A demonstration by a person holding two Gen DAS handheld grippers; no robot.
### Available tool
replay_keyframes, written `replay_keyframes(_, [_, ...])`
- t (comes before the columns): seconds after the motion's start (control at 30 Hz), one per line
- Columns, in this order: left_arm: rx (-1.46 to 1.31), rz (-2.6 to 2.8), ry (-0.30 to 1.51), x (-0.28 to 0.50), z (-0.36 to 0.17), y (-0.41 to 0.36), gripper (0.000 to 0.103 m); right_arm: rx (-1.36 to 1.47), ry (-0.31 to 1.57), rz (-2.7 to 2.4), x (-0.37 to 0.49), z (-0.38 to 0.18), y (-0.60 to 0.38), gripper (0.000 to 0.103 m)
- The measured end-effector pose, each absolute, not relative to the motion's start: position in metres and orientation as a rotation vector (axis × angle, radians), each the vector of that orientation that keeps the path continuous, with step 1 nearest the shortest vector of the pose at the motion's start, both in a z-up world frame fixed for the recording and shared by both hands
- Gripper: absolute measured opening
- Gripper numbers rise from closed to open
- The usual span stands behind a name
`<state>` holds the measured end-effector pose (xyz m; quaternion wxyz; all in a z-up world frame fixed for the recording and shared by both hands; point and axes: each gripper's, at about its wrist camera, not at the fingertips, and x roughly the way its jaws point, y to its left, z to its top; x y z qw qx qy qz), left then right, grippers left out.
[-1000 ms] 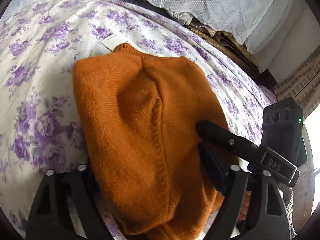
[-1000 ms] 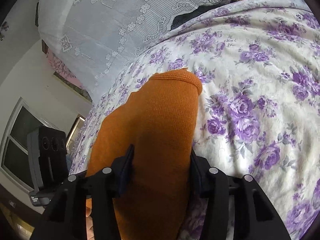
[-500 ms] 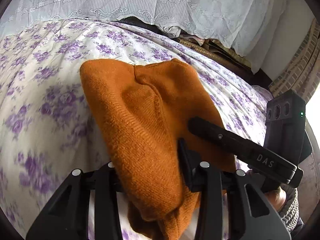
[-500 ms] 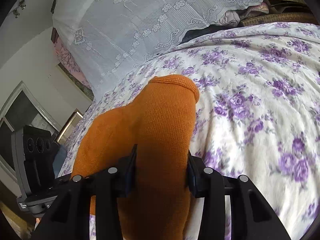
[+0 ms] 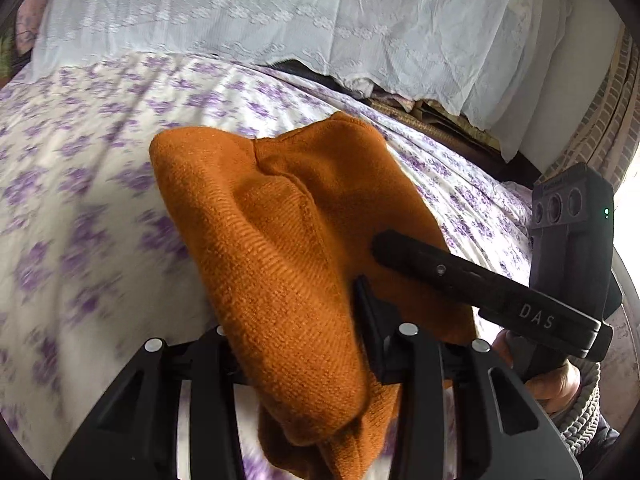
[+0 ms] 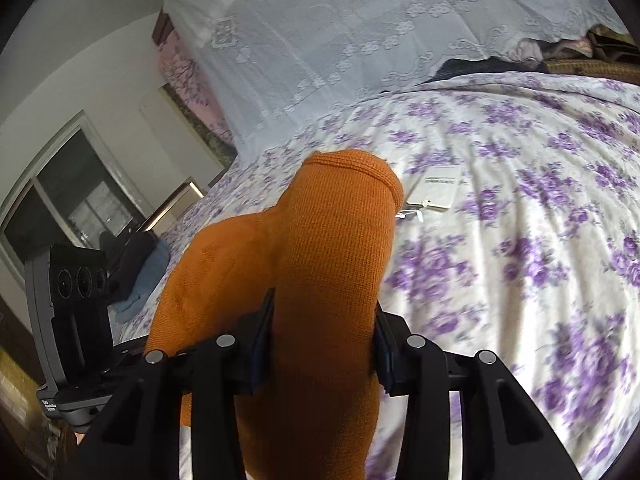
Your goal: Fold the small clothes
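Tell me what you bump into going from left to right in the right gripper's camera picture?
Left gripper's camera box → blue cloth → orange knit garment → white tag → purple flowered bedsheet.

A bed sheet printed with purple flowers covers the bed, and a white lace cloth hangs behind it. A white paper tag lies on the sheet, and a window shows at left.
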<state>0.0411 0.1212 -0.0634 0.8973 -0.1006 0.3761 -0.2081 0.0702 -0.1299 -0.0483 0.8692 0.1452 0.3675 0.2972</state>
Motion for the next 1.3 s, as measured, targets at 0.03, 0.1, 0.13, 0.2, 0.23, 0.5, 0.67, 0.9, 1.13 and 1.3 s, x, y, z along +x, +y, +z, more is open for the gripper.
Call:
replay_keyframes(0.03, [-0.209, -0.423, 0.771, 0.036, -0.062, 0.125, 0.037, 0.296, 0.77, 0.639, 0.066, -0.046, -0.123, 0.043])
replay_keyframes(0.1, [-0.205, -0.389, 0.742, 0.018, -0.06, 0.136, 0.037, 0.288, 0.773, 0.665, 0.059, -0.043, -0.111, 0.043])
replay_keyframes(0.13, [-0.2, -0.377, 0.732, 0.013, -0.058, 0.14, 0.037, 0.282, 0.777, 0.683, 0.056, -0.041, -0.102, 0.043])
replay_keyframes(0.2, [-0.19, -0.336, 0.707, 0.0, -0.055, 0.152, 0.037, 0.268, 0.785, 0.714, 0.052, -0.038, -0.084, 0.043])
replay_keyframes(0.23, [-0.186, -0.319, 0.697, -0.006, -0.053, 0.158, 0.037, 0.263, 0.789, 0.728, 0.05, -0.036, -0.076, 0.043])
replay_keyframes(0.5, [-0.236, -0.183, 0.645, -0.039, -0.047, 0.235, 0.037, 0.191, 0.814, 0.852, 0.046, -0.021, 0.014, 0.042])
replay_keyframes(0.67, [-0.279, -0.095, 0.626, -0.055, -0.052, 0.294, 0.037, 0.159, 0.843, 0.941, 0.047, -0.019, 0.083, 0.042])
replay_keyframes(0.9, [-0.341, 0.036, 0.607, -0.07, -0.054, 0.376, 0.037, 0.132, 0.884, 1.064, 0.049, -0.017, 0.176, 0.042])
replay_keyframes(1.13, [-0.34, 0.146, 0.537, -0.077, -0.014, 0.458, 0.037, 0.144, 0.851, 1.19, 0.057, 0.026, 0.272, 0.042])
replay_keyframes(1.3, [-0.348, 0.223, 0.479, -0.071, 0.022, 0.536, 0.037, 0.127, 0.787, 1.264, 0.065, 0.064, 0.353, 0.042])
